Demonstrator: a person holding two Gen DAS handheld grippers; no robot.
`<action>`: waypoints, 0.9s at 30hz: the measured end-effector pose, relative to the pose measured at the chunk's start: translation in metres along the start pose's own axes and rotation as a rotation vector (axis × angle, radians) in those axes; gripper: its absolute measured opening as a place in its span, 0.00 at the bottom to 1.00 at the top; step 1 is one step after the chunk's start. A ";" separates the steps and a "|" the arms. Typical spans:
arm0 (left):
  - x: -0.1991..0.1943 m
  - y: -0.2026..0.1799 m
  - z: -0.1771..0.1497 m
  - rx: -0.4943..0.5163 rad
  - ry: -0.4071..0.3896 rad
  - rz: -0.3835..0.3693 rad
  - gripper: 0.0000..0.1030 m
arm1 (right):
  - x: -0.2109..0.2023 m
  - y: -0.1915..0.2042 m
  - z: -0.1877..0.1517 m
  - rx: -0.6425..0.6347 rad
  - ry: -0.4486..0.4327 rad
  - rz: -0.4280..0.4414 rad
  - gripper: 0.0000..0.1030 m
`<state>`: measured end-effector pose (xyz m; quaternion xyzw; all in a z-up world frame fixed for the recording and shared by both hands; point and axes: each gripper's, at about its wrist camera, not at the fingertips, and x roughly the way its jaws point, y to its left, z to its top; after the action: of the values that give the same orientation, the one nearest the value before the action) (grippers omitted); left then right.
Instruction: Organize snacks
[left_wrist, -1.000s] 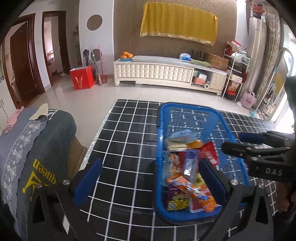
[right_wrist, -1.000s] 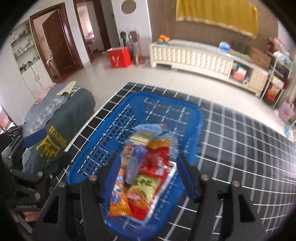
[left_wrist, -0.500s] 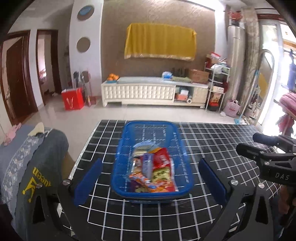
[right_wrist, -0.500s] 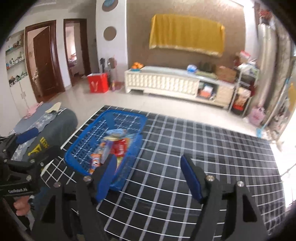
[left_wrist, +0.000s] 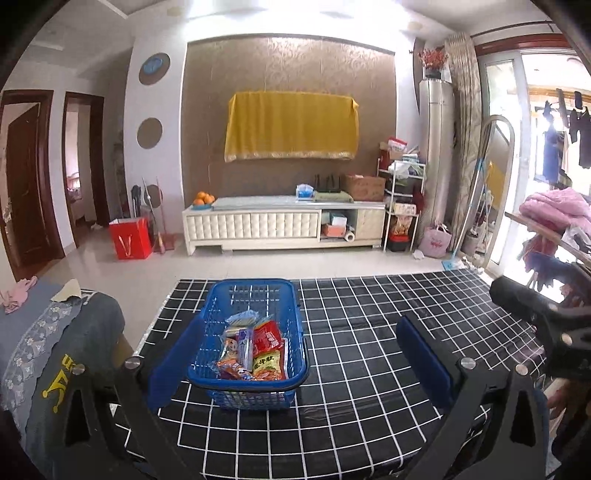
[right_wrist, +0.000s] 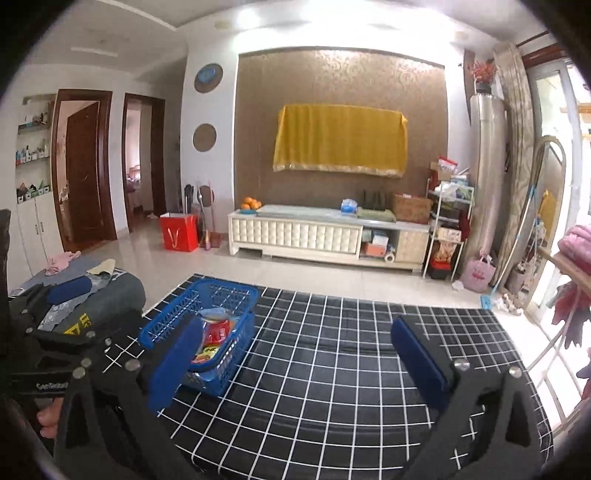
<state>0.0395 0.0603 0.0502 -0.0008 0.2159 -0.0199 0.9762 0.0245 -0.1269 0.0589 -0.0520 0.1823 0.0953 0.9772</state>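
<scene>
Blue-padded jaws of both grippers wide apart, empty, above checked table (left_wrist: 362, 354).

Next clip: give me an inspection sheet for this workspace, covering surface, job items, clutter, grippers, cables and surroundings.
Surface: black tablecloth with white grid covers the table; mostly bare.
Job's things: blue basket stands on the cloth, left of centre, holding a pile of snack packets, red and orange among them.
Clutter: nothing seen on the cloth besides the basket.
Grippers: left gripper open, fingers wide apart, empty; right gripper open, empty, basket to its left.
Cables: nothing seen.
Surroundings: grey cloth with yellow print beside the table's left edge; white cabinet with oranges on it at the far wall; red bag on the floor.
</scene>
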 end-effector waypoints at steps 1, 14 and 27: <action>-0.004 -0.004 0.000 0.006 -0.005 -0.003 1.00 | -0.006 0.002 -0.001 -0.008 -0.019 -0.018 1.00; -0.037 -0.024 -0.014 0.028 -0.023 -0.079 1.00 | -0.039 -0.004 -0.020 0.004 -0.027 -0.072 1.00; -0.041 -0.031 -0.018 0.031 -0.007 -0.072 1.00 | -0.047 -0.009 -0.030 0.037 -0.034 -0.051 1.00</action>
<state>-0.0061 0.0308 0.0510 0.0067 0.2122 -0.0584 0.9755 -0.0275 -0.1475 0.0489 -0.0367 0.1659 0.0679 0.9831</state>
